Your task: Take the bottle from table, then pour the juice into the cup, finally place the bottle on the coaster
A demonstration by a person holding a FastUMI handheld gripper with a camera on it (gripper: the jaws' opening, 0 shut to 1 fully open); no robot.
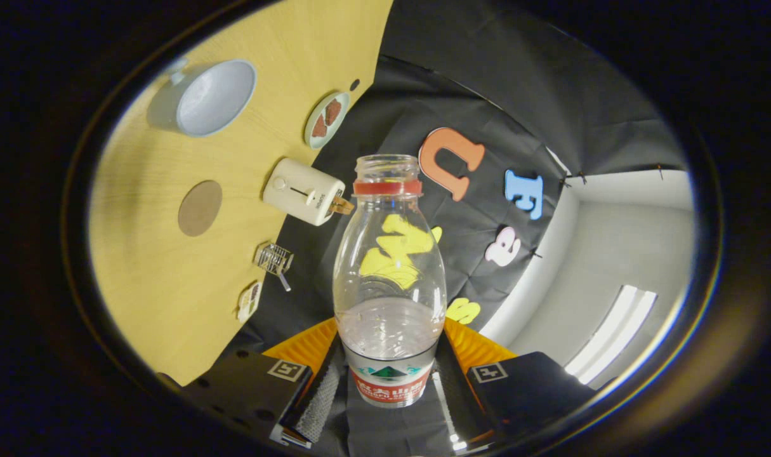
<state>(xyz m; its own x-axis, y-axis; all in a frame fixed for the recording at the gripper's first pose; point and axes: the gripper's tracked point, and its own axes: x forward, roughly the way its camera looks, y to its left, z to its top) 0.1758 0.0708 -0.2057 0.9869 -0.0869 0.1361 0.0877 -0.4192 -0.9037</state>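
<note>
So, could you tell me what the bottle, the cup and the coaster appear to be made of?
Bottle, held between the gripper fingers: clear glossy plastic, see-through with highlights. Cup: pale matte ceramic or plastic, opaque with a soft sheen. Coaster: flat brown disc, dull, possibly cork or wood.

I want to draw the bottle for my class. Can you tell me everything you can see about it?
The bottle is clear plastic with no cap, a red ring below its open mouth and a label low down. It holds a little clear liquid, less than half. The gripper is shut on it, one finger at each side of the labelled part. It is lifted off the table.
</note>
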